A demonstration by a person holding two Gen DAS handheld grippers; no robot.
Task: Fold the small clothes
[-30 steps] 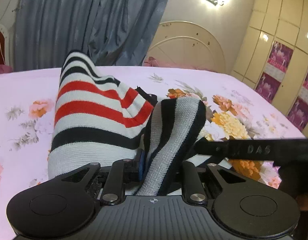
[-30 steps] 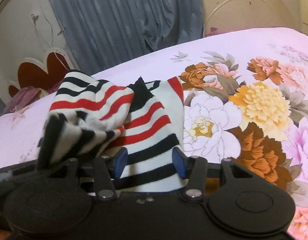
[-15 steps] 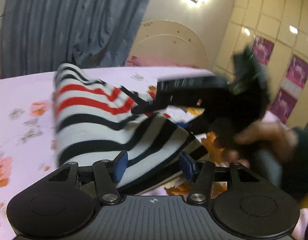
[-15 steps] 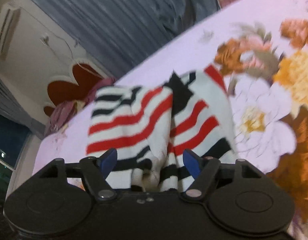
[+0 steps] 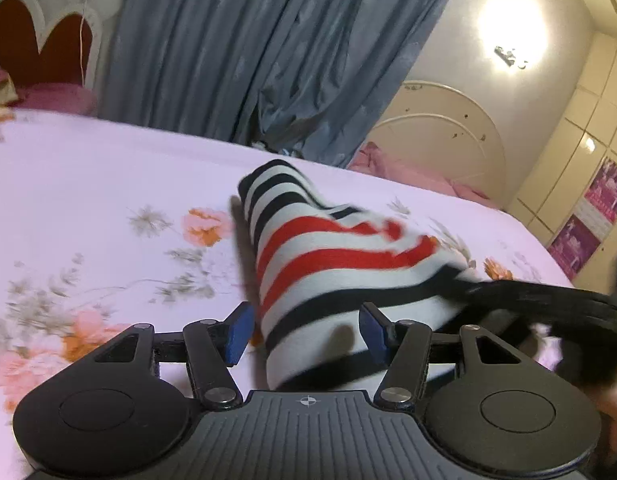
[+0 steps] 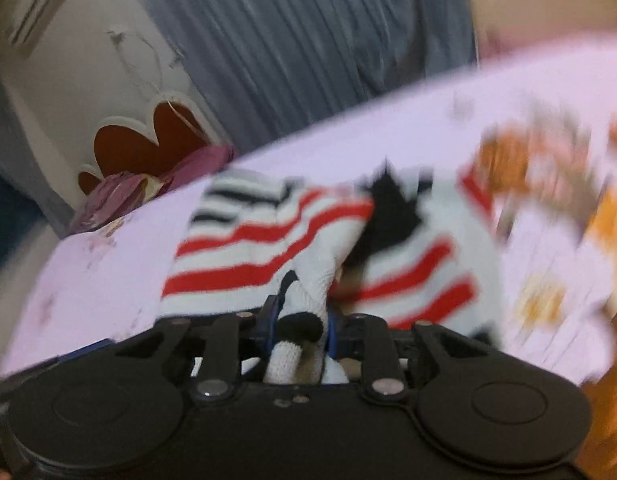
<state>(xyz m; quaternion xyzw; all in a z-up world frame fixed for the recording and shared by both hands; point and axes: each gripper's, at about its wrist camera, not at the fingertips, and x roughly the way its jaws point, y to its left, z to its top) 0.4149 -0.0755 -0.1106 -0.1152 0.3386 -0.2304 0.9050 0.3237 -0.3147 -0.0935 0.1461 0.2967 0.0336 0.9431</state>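
Striped knit garment [image 5: 328, 280], white with red and black bands, lies bunched on the bed [image 5: 88, 184], partly folded over itself. Right claw [image 6: 300, 334] pinched shut on a fold of its near edge; white and black knit is squeezed between the blue pads, cloth rising in a ridge from the grip. Left claw [image 5: 306, 332] stands wide open, blue pads either side of the garment's near end, neither pad pressing it. From the left wrist view, the right claw shows as a dark blurred bar [image 5: 548, 300] crossing in from the right, meeting the cloth's right side and covering the sheet behind. Bedsheet is pale pink with orange and pink flower print [image 5: 204, 222]. Beyond the bed: grey-blue curtain [image 5: 276, 48], cream arched headboard [image 5: 440, 144], a red heart-shaped headboard [image 6: 148, 148], wardrobe doors with pink posters [image 5: 588, 216], a wall lamp [image 5: 510, 40]. Right view heavily motion-blurred.
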